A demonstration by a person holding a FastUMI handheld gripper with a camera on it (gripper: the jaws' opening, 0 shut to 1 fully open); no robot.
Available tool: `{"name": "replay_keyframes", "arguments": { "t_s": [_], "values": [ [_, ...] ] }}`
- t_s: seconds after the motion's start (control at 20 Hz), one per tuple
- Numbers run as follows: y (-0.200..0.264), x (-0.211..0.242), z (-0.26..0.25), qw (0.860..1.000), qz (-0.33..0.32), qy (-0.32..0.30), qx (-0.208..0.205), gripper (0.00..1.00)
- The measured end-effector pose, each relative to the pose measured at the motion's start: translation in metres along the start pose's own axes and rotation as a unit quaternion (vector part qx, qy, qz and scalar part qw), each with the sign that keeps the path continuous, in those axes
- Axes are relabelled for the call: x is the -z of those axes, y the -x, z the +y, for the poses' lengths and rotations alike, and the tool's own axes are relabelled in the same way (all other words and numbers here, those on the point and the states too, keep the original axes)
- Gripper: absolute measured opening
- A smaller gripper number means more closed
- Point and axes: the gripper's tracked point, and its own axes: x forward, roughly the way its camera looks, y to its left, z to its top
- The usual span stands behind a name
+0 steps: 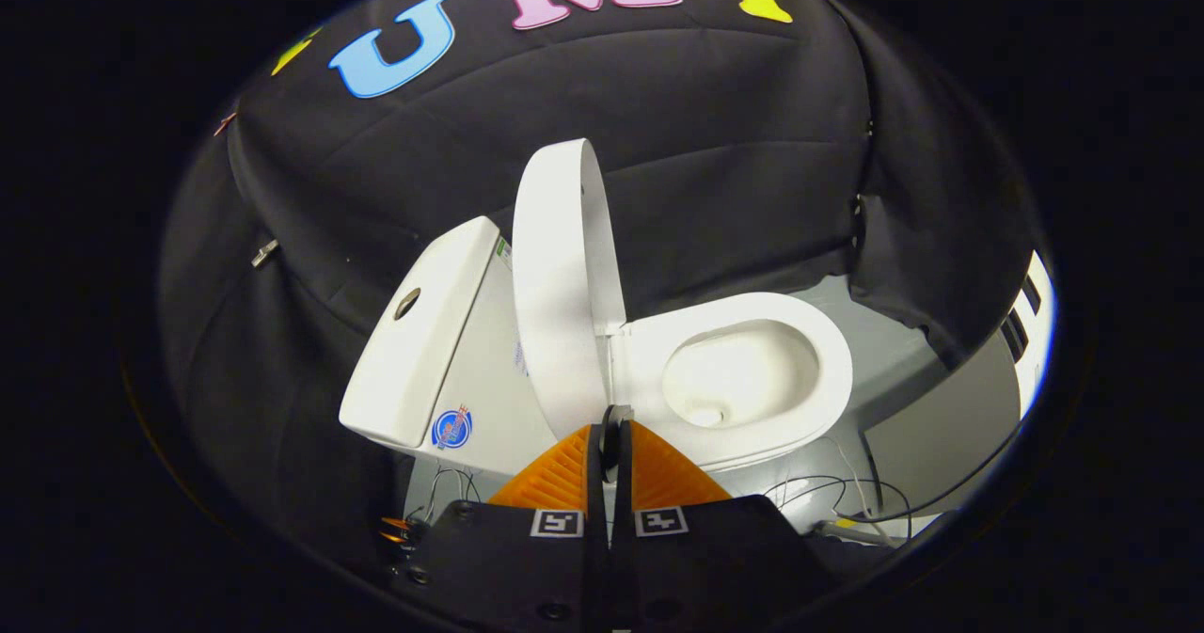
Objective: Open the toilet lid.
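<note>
A white toilet stands ahead of me, seen from above and from its side. Its lid (557, 276) is raised upright and leans toward the tank (423, 332). The seat (828, 351) lies flat around the open bowl (743, 374). My gripper (612, 419) sits just in front of the lid's lower edge, near the hinge. The two fingers are pressed together with nothing held between them. I cannot tell whether the fingertips touch the lid.
A round flush button (406, 303) sits on top of the tank. Loose wires (847, 501) trail over the grey floor (894, 360) below the bowl. Black cloth walls close in behind and on both sides. A grey panel (950, 426) stands beyond the bowl.
</note>
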Motion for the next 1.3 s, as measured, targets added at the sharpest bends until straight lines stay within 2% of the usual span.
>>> {"name": "replay_keyframes", "arguments": {
  "t_s": [0.4,0.65,1.0,1.3],
  "values": [
    [-0.005,0.009,0.052,0.996,-0.010,0.075,0.050,0.06],
    [-0.013,0.020,0.084,0.992,-0.012,0.107,0.065,0.06],
    [-0.018,0.025,0.105,0.983,-0.019,0.155,0.100,0.06],
    [-0.024,0.026,0.111,0.982,-0.022,0.159,0.100,0.07]
  ]
}}
